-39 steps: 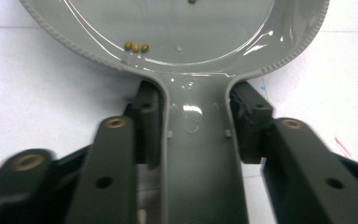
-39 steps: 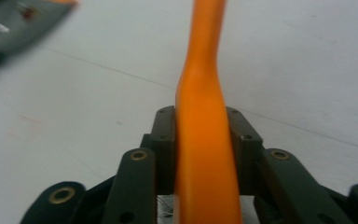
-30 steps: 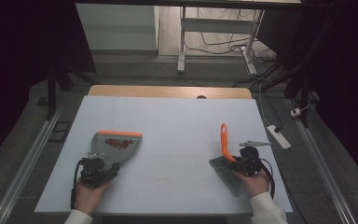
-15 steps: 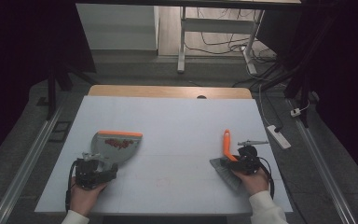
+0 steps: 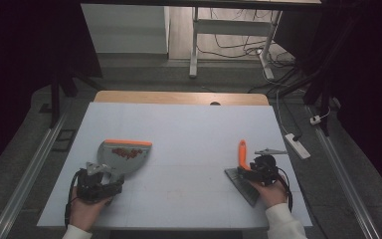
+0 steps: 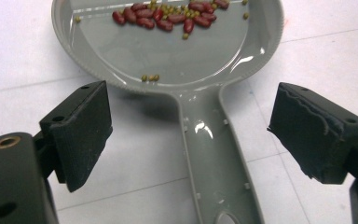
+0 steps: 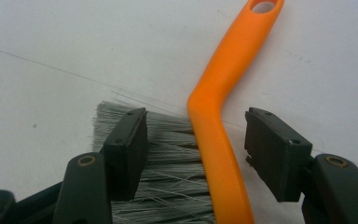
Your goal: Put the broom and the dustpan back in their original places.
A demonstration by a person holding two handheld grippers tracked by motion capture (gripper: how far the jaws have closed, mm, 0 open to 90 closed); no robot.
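Observation:
A grey dustpan (image 5: 123,152) with an orange front lip lies flat at the table's left, holding red beans (image 6: 168,18) and small green ones. Its handle (image 6: 214,154) runs back between the jaws of my left gripper (image 5: 108,177), which stand wide apart and clear of it. At the right lies a brush with an orange handle (image 5: 241,153) and grey bristles (image 5: 242,185). My right gripper (image 5: 248,172) straddles that handle (image 7: 219,140), open, with a gap on each side. The brush rests on the table.
The white table top (image 5: 189,134) has a wooden strip (image 5: 179,97) along its far edge. A white power strip (image 5: 297,145) lies on the floor to the right. A metal desk frame (image 5: 194,45) stands beyond the table.
The brush's orange handle, raised a second ago, has come down flat on the table. My left gripper has drawn back slightly along the dustpan handle.

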